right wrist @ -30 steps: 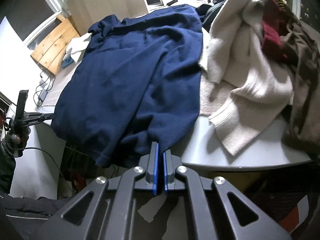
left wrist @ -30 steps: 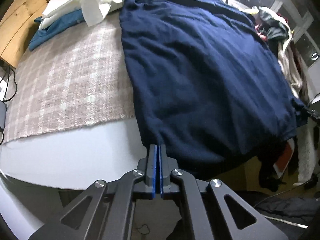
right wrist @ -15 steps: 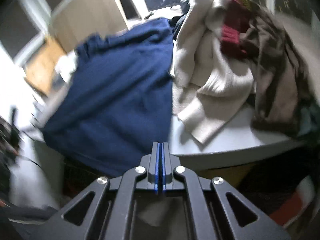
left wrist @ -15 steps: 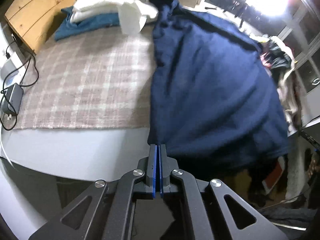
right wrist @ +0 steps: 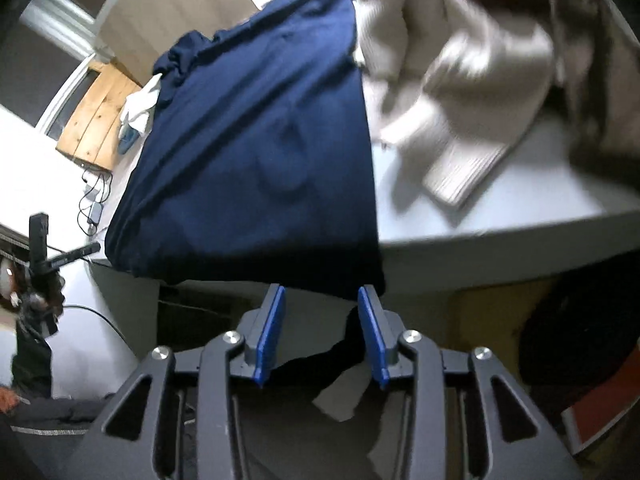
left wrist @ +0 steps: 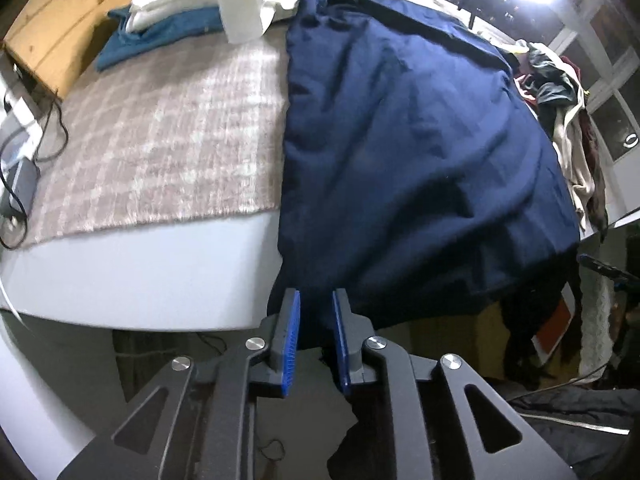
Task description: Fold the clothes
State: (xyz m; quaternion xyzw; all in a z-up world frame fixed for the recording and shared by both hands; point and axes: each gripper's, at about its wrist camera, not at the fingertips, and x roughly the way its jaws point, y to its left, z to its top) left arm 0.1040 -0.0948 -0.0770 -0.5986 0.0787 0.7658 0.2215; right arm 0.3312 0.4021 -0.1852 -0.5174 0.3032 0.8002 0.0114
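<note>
Jaws parted on both sides: the left gripper (left wrist: 313,316) shows a narrow gap between its ribbed blue pads, with the hem of the navy garment (left wrist: 400,152) hanging just in front of and between them, though nothing looks pinched. Right gripper (right wrist: 321,312) is spread wider, its pads clear of the cloth, the garment's near right corner dangling just above the right-hand pad.

That navy garment is the big one, a soft matte knit spread flat along the white tabletop (left wrist: 140,268), its lower edge draped over the rounded front rim. Shallow wrinkles run across it, and from the right wrist one curved crease (right wrist: 280,176) sits near the middle.

To its left lies a plaid cloth (left wrist: 160,140), fuzzy weave in pale pink and cream, its frayed edge stopping short of the table rim. Beyond it, a teal folded item (left wrist: 160,36) carries white folded fabric (left wrist: 224,4) on top, right beside the navy collar end. A wooden panel (left wrist: 68,28) stands behind those.

On the other flank, a cream ribbed sweater (right wrist: 472,100) sprawls beside the navy piece, blurred in this view, so its exact lie is hard to call. Further right, a heap of mixed clothes (left wrist: 568,120), dark, red and beige. Cables and an adapter (left wrist: 20,184) sit at the far left edge.
</note>
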